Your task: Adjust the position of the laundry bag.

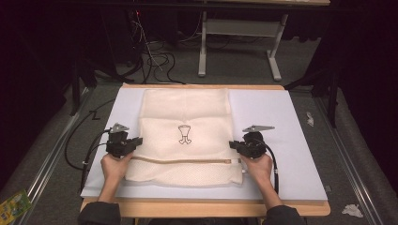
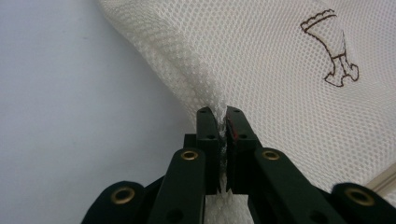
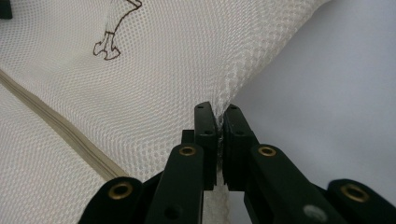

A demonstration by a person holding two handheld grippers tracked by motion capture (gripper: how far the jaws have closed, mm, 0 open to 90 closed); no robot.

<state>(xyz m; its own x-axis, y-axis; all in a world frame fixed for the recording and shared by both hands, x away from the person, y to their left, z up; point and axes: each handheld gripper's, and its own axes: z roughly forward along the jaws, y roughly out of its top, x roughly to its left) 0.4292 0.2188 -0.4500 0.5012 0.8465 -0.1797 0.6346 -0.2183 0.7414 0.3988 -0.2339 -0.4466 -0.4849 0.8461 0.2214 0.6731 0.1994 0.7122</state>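
Note:
A cream mesh laundry bag [image 1: 185, 117] lies flat on the pale blue mat [image 1: 281, 122], with a small brown printed figure [image 1: 184, 134] at its middle and a beige zipper [image 1: 187, 161] across its near part. My left gripper [image 1: 136, 142] is shut on the bag's left edge; the left gripper view shows the mesh [image 2: 261, 70] pinched between the jaws of that gripper [image 2: 222, 122]. My right gripper [image 1: 233, 145] is shut on the bag's right edge, and in the right gripper view the mesh [image 3: 154, 70] is bunched at the tips of the gripper [image 3: 220, 119].
The mat covers a wooden table [image 1: 206, 208] whose edges show at front and back. Bare mat lies left and right of the bag. Cables [image 1: 77, 140] trail off the left side. A white table frame [image 1: 244, 33] stands on the floor beyond.

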